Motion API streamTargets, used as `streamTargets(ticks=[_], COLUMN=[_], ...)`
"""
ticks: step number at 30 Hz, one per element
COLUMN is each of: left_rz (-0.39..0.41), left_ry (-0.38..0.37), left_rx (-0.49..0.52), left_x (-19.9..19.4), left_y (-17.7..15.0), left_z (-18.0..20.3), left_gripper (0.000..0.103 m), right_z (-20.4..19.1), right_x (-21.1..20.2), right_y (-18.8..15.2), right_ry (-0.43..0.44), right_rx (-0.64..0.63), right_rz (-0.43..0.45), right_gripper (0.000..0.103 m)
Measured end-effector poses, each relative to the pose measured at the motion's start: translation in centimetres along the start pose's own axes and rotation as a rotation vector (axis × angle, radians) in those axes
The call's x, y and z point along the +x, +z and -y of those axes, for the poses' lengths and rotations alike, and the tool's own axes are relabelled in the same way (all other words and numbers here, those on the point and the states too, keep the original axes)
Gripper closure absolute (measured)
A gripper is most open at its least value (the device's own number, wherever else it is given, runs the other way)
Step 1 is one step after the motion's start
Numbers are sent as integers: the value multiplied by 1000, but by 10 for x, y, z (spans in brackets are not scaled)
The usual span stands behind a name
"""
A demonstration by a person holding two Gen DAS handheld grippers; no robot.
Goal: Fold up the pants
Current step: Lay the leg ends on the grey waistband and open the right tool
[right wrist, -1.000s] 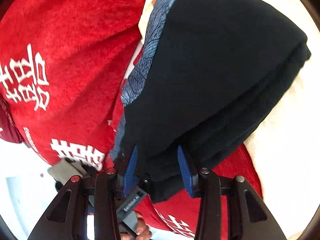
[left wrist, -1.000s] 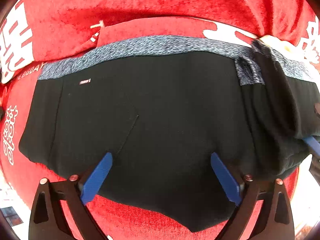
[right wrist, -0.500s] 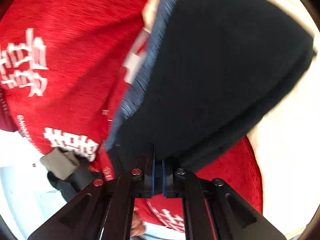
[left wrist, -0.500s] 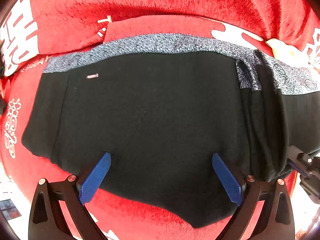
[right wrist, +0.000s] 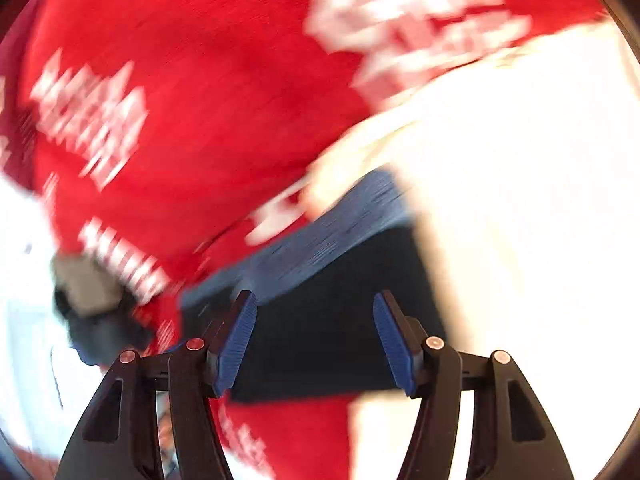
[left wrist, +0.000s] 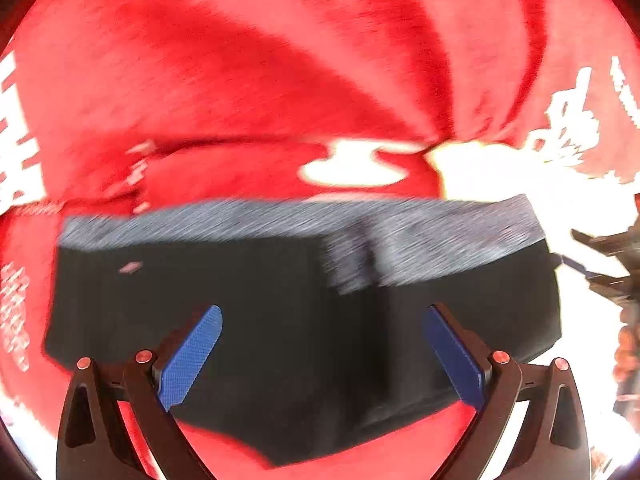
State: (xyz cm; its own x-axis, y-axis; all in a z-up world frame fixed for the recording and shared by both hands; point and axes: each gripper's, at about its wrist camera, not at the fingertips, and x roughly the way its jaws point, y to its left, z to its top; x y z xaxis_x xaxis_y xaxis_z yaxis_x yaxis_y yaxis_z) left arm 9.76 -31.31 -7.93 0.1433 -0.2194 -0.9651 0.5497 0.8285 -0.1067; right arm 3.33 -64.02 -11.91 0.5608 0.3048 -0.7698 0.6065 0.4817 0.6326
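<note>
— So where are the pants [left wrist: 280, 320] lying right now?

— Folded into a compact black block on the red blanket [left wrist: 280, 60] with white lettering, the grey waistband [left wrist: 280, 220] running along the pants' far edge. A pale, washed-out cloth [right wrist: 520, 200] is lying just beside the pants on the right.

— And the left hand-held gripper [left wrist: 320, 356]?

— It is hanging over the pants with its jaws standing wide, blue pads [left wrist: 188, 360] apart and nothing pinched between them — the black fabric is only showing behind them.

— What about the right hand-held gripper [right wrist: 316, 340]?

— Its jaws are opening. From its own camera it is sitting over the right end of the pants, and the pads are not pressing on the cloth. Its tip is also peeking in beside the pants' right edge in the left view, though both pictures are smeared by motion blur.
</note>
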Motion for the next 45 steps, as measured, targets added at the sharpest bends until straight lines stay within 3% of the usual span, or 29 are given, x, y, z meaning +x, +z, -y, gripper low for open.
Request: streamTargets(ticks=[3, 5, 8, 11, 13, 14, 16, 18, 22, 26, 28, 31, 38, 40, 42, 45], left_rz=[-11, -35, -56, -116, -145, -136, -133, -115, -105, -106, -94, -74, -107, -116, -121, -140], left_ry=[-69, -88, -42, 46, 63, 35, 58, 105, 134, 135, 152, 187, 233, 246, 250, 255], left_rx=[36, 57, 65, 55, 37, 18, 29, 66, 71, 54, 70, 44, -79, -95, -112, -131], left_x=[17, 33, 49, 67, 77, 76, 72, 67, 58, 48, 43, 33, 12, 9, 8, 5], left_y=[17, 24, 24, 14, 5, 3, 4, 5, 2, -6, -10, -13, -39, -49, -61, -75], left_z=[34, 51, 58, 41, 26, 20, 17, 20, 8, -9, -13, -23, -84, -93, -100, -110], left_gripper=[1, 1, 1, 1, 0, 0, 0, 0, 0, 0, 0, 0, 0, 0, 0, 0], right_z=[32, 43, 44, 14, -8, -16, -27, -28, -30, -39, -51, -74, -115, -121, -135, -149], right_x=[28, 54, 66, 45, 33, 35, 45, 63, 56, 31, 19, 20, 101, 135, 139, 144], right_y=[21, 25, 26, 26, 21, 16, 9, 1, -5, -20, -31, -44, -81, -104, -119, -135], right_ry=[60, 123, 126, 106, 42, -13, -189, -307, -329, -370, -370, -287, -152, -176, -217, -199], right_rx=[96, 137, 177, 74, -22, -64, -178, -250, -187, -211, -247, -296, -325, -325, -391, -439], right_rz=[-69, -156, -193, -192, -181, -174, -156, -133, -87, -57, -27, -25, -208, -261, -219, -273], right_gripper=[45, 60, 70, 75, 75, 75, 75, 74, 65, 65, 65, 65, 65, 65, 65, 66])
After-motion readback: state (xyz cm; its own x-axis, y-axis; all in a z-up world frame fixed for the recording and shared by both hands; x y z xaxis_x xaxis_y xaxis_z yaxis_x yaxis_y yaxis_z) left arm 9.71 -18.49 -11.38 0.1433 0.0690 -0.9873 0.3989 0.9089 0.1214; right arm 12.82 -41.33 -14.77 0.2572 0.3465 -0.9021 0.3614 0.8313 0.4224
